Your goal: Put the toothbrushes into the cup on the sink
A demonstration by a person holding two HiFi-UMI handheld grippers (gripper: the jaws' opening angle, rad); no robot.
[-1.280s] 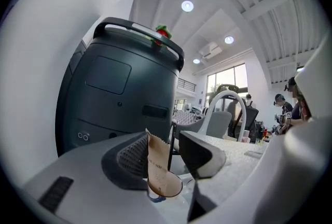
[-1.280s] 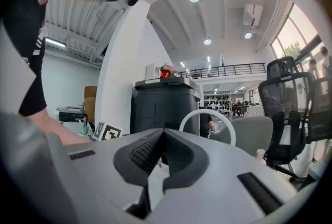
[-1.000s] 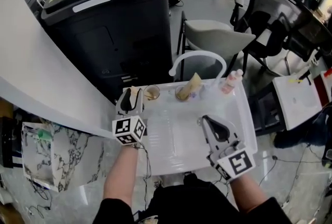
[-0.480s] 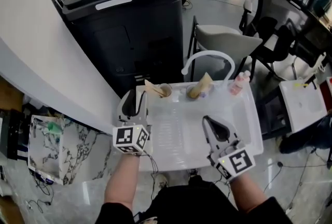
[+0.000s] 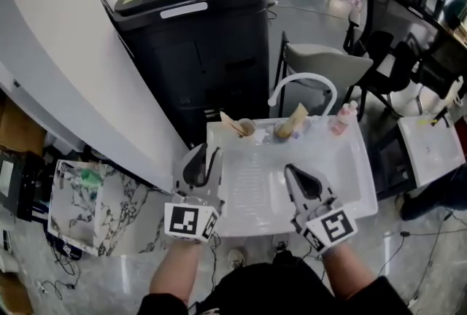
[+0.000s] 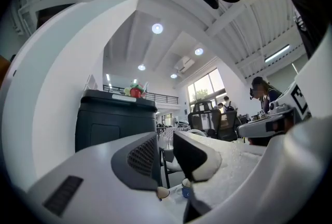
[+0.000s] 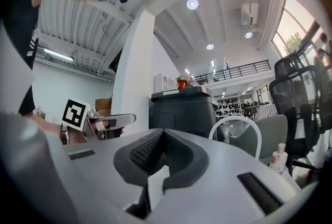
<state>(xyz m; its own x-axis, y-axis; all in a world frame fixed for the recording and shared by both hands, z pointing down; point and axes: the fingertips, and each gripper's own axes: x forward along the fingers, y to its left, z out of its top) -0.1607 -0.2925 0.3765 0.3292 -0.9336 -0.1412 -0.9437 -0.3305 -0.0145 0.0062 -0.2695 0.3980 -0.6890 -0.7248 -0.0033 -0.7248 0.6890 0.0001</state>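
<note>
Two small cups stand on the back rim of the white sink (image 5: pixel 350 193). A tan toothbrush leans out of the left cup (image 5: pixel 244 128), and the right cup (image 5: pixel 285 131) also holds a tan thing. My left gripper (image 5: pixel 206 159) hangs over the sink's near left corner, well short of the cups. Its jaws are closing, with a narrow gap and nothing between them (image 6: pixel 166 158). My right gripper (image 5: pixel 297 177) is shut and empty over the near middle of the basin, and its meshed pads meet in the right gripper view (image 7: pixel 163 151).
A white arched faucet (image 5: pixel 303 82) rises behind the cups, with a small bottle (image 5: pixel 341 119) at the back right. A tall black bin (image 5: pixel 201 44) stands behind the sink, a grey chair (image 5: pixel 321 65) and office chairs to the right, and a white curved wall to the left.
My left gripper has let go of the toothbrush in the left cup and drawn back toward me, its jaws narrowing. The right gripper has stayed put and shut.
</note>
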